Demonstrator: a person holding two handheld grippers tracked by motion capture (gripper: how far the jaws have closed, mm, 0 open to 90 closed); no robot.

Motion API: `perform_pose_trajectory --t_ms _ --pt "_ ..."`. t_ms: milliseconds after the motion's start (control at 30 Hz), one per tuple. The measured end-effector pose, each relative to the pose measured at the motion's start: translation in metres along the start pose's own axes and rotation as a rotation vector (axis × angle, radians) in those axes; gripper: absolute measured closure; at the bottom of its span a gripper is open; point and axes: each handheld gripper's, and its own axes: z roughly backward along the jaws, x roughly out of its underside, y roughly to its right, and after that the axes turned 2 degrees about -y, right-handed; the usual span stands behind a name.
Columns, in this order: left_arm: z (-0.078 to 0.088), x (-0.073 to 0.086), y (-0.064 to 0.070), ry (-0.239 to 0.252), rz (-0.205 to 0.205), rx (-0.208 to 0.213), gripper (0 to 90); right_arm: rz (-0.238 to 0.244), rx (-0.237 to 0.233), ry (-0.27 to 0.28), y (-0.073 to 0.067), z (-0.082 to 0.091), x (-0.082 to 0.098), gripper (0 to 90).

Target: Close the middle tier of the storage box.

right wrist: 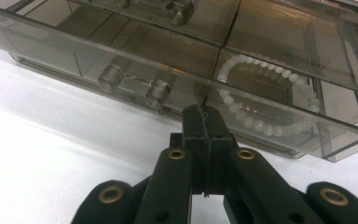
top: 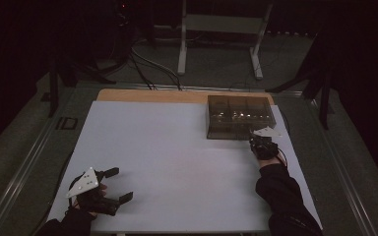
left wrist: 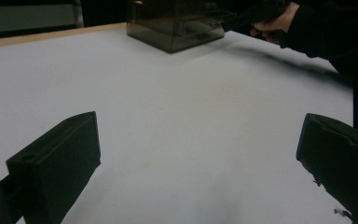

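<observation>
A smoked clear drawer box (top: pixel 238 118) stands at the far right of the white table (top: pixel 177 152). My right gripper (top: pixel 252 139) is at the box's front, jaws shut flat together with nothing seen between them. In the right gripper view its tip (right wrist: pixel 200 112) touches or nearly touches the front where two drawers meet. The right drawer holds a white bead bracelet (right wrist: pixel 265 93). The left drawer has a clear handle (right wrist: pixel 135 88). My left gripper (top: pixel 122 184) rests near the front left corner, jaws wide open and empty (left wrist: pixel 200 154). From it, the box (left wrist: pixel 172 28) and the right gripper (left wrist: pixel 233 21) lie far off.
A wooden strip (top: pixel 177 95) runs along the table's far edge. Behind it stand a white metal frame (top: pixel 221 39) and cables (top: pixel 147 69) on the floor. A dark sleeve (top: pixel 283 196) lies over the table's right front part.
</observation>
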Motion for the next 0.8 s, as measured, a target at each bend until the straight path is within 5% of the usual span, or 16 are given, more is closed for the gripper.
perform_pose_trajectory --t_ms 800 --pt "0.0005 0.0002 0.0004 -0.002 -0.002 -0.002 1.1 -0.007 0.003 0.000 0.0019 -0.0050 -0.0039 90.0"
